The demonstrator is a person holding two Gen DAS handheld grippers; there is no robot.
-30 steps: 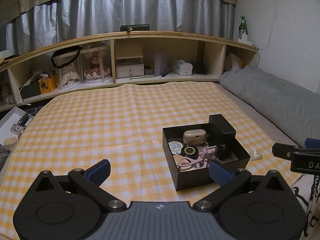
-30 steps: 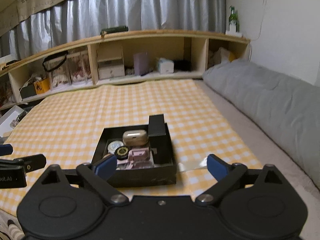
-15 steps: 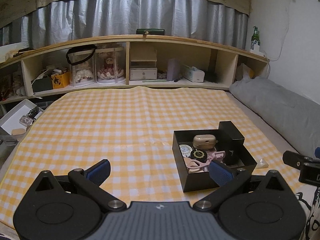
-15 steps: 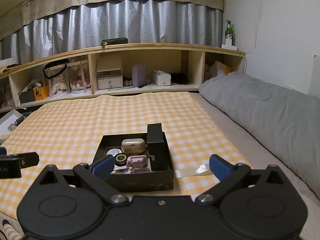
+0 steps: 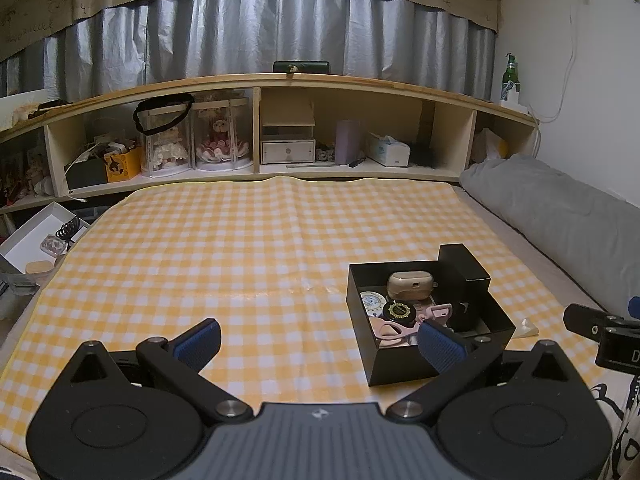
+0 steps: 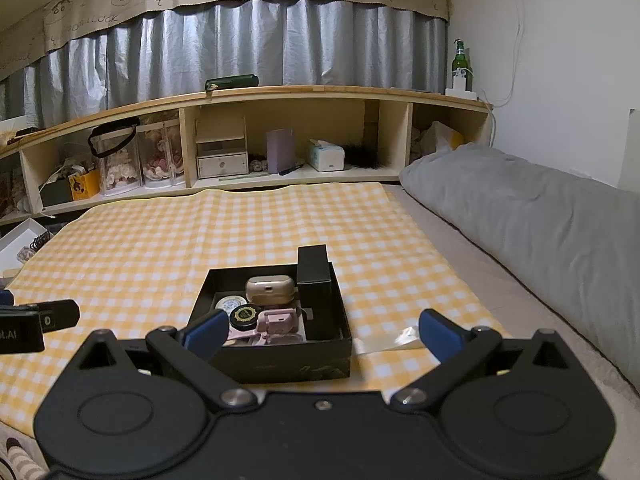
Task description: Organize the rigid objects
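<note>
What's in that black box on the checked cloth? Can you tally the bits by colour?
Inside the black box:
Black: 2, tall black carton and round black tin
Pink: 1, pink clip-like item
Gold: 1, earbud case
White: 1, round white tin
Total: 5 that I can make out.

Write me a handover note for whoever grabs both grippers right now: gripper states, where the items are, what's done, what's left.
Left gripper: open, empty, hovering over the checked cloth, left of the black box.
Right gripper: open, empty, just in front of the box.
In the box: gold case, round tin, black disc, pink tool, small black carton upright at its right side.
Done: the small items all appear boxed.
Left: a scrap of clear film lies on the cloth right of the box; probably clear it, then finish.
</note>
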